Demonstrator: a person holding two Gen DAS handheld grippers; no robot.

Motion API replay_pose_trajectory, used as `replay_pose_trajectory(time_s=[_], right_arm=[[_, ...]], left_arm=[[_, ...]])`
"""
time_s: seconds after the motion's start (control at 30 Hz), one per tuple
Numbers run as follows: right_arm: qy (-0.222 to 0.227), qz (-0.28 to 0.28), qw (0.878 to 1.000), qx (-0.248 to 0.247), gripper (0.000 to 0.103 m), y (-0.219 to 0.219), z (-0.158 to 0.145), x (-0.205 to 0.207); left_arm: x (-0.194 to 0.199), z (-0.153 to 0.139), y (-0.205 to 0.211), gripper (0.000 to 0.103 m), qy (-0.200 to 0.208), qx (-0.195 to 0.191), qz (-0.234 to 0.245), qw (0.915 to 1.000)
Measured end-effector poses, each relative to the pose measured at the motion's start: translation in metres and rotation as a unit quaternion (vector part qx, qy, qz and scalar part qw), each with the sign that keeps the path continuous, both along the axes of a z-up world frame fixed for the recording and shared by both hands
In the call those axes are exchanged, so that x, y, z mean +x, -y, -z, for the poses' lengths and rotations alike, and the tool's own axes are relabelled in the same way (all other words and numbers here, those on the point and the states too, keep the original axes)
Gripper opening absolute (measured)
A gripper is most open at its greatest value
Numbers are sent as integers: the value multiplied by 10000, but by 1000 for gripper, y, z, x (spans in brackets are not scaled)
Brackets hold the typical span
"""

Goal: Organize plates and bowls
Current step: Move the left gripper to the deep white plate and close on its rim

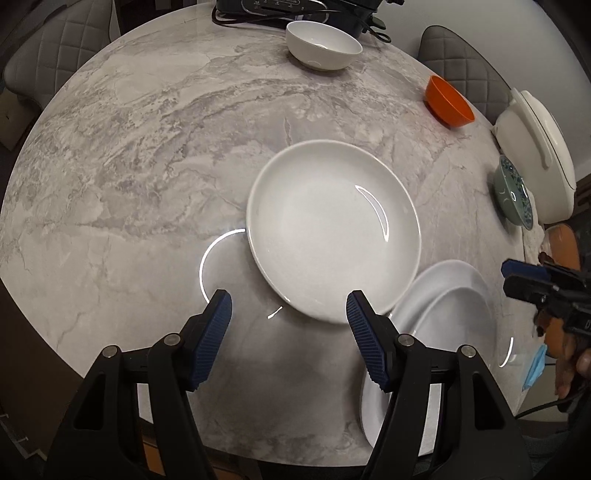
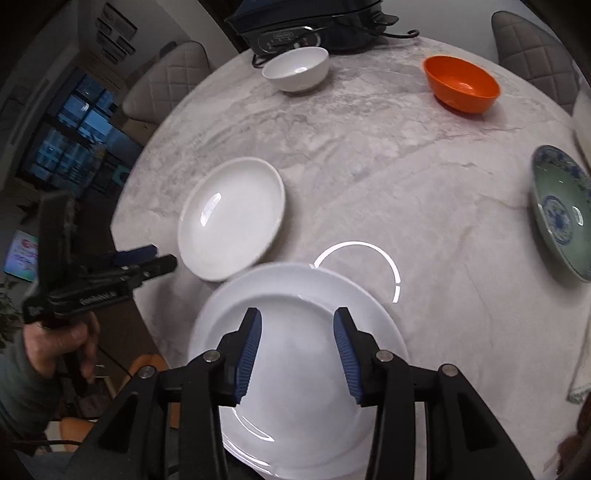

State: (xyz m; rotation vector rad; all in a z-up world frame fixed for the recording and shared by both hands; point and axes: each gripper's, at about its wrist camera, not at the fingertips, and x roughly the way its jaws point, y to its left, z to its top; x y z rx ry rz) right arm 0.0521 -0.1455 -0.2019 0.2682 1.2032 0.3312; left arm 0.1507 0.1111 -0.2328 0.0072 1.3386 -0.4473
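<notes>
A deep white plate point(image 1: 332, 229) lies in the middle of the round marble table point(image 1: 147, 147); it also shows in the right wrist view point(image 2: 231, 218). A flat white plate point(image 2: 295, 350) lies near the table's front edge, under my right gripper point(image 2: 297, 332), which is open and empty above it. The flat plate also shows in the left wrist view point(image 1: 443, 295). My left gripper point(image 1: 288, 314) is open and empty, just short of the deep plate's near rim. A white bowl point(image 1: 323, 44), an orange bowl point(image 1: 448, 101) and a blue-patterned bowl point(image 2: 561, 210) stand farther off.
A black appliance with a cord point(image 2: 306, 26) stands at the table's far edge. A white cooker point(image 1: 535, 147) stands at the right edge beside the patterned bowl point(image 1: 513, 195). Quilted grey chairs point(image 1: 465, 62) surround the table.
</notes>
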Motion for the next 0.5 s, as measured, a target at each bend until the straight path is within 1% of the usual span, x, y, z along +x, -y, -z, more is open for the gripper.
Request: replay_pose_trajectory(time_s=[0.03, 0.1, 0.2, 0.3, 0.33, 0.4, 0.5], right_arm=[[3, -12, 9998, 175, 44, 0, 1, 13], [-195, -12, 9986, 492, 44, 3, 10, 42], [-486, 47, 9934, 1041, 45, 5, 26, 80], [-837, 23, 9901, 1126, 45, 1, 42, 108], [-869, -6, 9889, 1203, 45, 0, 46, 114], [-1055, -36, 9866, 1243, 45, -5, 55, 124], [-1181, -96, 9845, 1296, 45, -13, 63, 129]], left_arm=[[7, 1, 0, 63, 24, 79, 11, 10000], [22, 6, 0, 63, 36, 259, -62, 9996], [40, 12, 1, 63, 14, 219, -64, 9997], [52, 22, 7, 63, -147, 305, -3, 9994], [53, 26, 8, 63, -218, 319, -18, 9993], [55, 33, 9, 63, -361, 264, -29, 9990], [58, 41, 7, 61, -512, 167, -51, 9985]])
